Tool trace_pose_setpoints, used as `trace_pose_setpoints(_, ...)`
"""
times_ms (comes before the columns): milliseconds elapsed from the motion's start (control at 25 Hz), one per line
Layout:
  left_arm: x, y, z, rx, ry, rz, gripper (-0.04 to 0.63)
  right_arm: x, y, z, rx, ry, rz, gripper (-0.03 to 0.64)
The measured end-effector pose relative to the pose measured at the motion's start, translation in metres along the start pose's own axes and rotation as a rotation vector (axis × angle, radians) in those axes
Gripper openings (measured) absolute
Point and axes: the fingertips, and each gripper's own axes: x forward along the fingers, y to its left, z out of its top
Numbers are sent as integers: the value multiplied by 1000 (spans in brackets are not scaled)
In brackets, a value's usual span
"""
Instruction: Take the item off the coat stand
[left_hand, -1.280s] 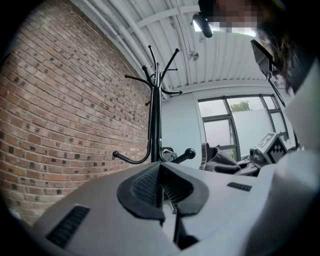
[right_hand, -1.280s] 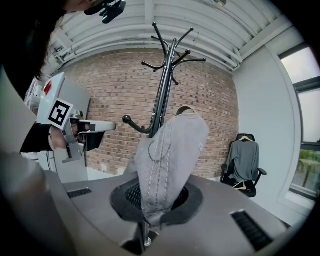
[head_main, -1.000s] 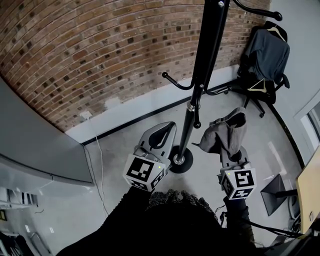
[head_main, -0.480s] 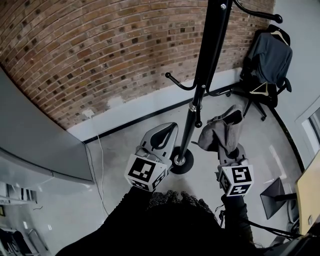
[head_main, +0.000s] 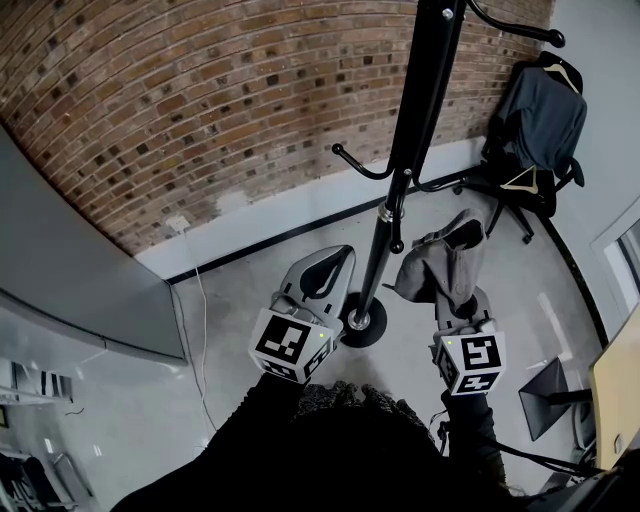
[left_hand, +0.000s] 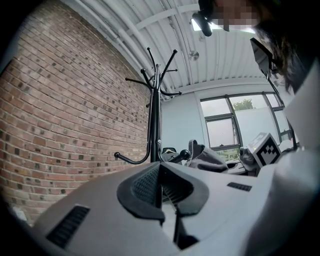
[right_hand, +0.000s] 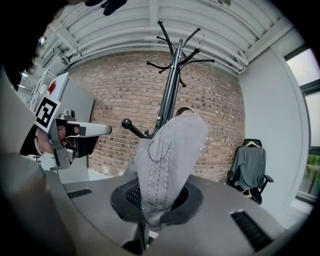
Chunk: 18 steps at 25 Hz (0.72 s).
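A black coat stand (head_main: 405, 130) rises from a round base (head_main: 360, 322) in front of the brick wall. My right gripper (head_main: 462, 312) is shut on a grey fabric item (head_main: 445, 265) that looks like a cap. It holds the item just right of the stand's lower hook knob (head_main: 397, 247). In the right gripper view the item (right_hand: 167, 160) stands up out of the gripper (right_hand: 152, 210), and the knob (right_hand: 126, 122) shows to its left, apart from it. My left gripper (head_main: 343, 255) is shut and empty, left of the pole (left_hand: 154, 125).
An office chair draped with a dark jacket (head_main: 535, 100) stands at the back right by the wall. A grey panel (head_main: 60, 290) fills the left side, with a white cable (head_main: 200, 330) on the floor beside it. A black stand (head_main: 550, 385) and a wooden table edge (head_main: 615, 390) sit at the right.
Almost nothing differs. The right gripper and the grey item sit a touch further left in the head view; the left gripper has kept still.
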Motion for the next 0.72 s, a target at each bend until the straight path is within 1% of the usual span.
trace_pose_setpoints(440,0,0,-1,3,8,19,8,2,-6,0,7,9,13,17)
trace_pose_setpoints(720,-2,6,0,8,7,31,8,2,-9,3,15,2,4,17)
